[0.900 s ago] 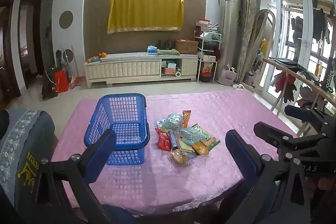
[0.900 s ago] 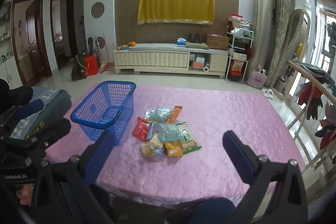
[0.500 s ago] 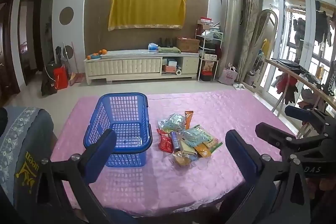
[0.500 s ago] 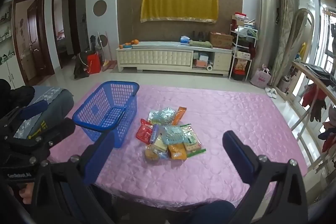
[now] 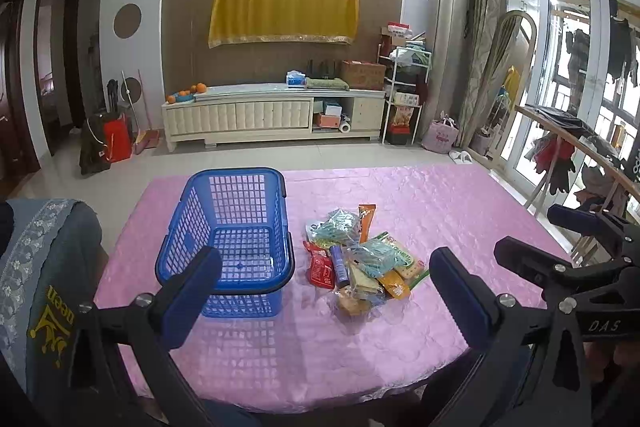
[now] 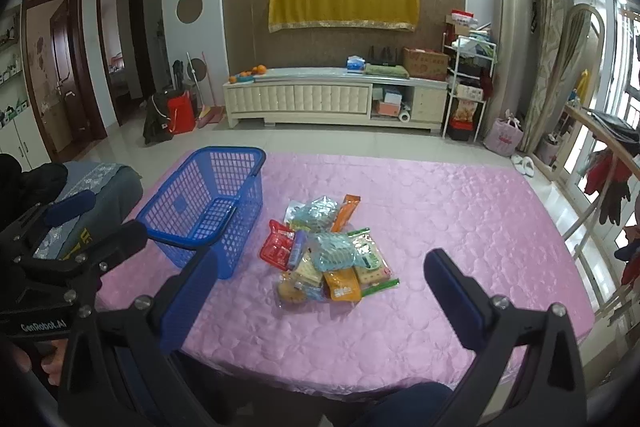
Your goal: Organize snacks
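Note:
A blue plastic basket stands empty on the pink tablecloth, left of centre; it also shows in the right wrist view. A pile of snack packets lies just right of it, with a red packet and an orange stick pack. The pile shows in the right wrist view too. My left gripper is open and empty, held above the table's near edge. My right gripper is open and empty, near the front edge, and it appears at the right of the left wrist view.
A grey-blue chair back stands at the table's left. A white TV cabinet lines the far wall. A wooden rail with hanging clothes runs along the right, beside glass doors.
Both grippers have moved slightly forward and up toward the table; the basket and snack pile have not moved. Both stay open.

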Demonstrator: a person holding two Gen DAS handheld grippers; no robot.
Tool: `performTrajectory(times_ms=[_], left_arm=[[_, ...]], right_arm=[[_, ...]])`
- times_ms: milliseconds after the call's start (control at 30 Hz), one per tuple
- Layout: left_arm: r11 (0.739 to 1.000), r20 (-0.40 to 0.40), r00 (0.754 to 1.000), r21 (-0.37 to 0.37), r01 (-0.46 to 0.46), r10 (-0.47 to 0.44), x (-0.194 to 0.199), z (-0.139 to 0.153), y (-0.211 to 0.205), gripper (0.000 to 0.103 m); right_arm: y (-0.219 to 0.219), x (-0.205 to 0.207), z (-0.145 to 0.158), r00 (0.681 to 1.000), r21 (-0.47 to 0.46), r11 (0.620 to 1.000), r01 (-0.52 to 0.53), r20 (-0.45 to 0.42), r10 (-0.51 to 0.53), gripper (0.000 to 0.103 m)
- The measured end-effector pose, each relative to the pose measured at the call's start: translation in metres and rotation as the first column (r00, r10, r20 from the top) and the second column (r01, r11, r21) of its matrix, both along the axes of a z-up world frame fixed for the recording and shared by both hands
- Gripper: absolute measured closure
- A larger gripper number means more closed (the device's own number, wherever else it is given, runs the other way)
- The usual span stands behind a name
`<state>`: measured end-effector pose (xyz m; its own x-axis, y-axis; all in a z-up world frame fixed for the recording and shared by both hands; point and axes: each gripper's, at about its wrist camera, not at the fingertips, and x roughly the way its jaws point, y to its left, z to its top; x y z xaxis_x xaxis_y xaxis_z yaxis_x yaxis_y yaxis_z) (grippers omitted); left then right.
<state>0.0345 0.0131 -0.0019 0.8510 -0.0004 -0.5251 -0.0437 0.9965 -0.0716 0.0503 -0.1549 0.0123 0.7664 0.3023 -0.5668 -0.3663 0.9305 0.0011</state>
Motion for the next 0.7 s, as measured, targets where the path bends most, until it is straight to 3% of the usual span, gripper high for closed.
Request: performTrajectory(times_ms=[700], left_arm=[[1.000,-0.016,1.000,-0.005,-0.018,0.018,0.0031,-0.0016,0.0049,0.000]], right_arm=[[0.0038,0.0054,0.0010,0.999,0.002,1.000,-0.023,-0.022,0.023,0.000]])
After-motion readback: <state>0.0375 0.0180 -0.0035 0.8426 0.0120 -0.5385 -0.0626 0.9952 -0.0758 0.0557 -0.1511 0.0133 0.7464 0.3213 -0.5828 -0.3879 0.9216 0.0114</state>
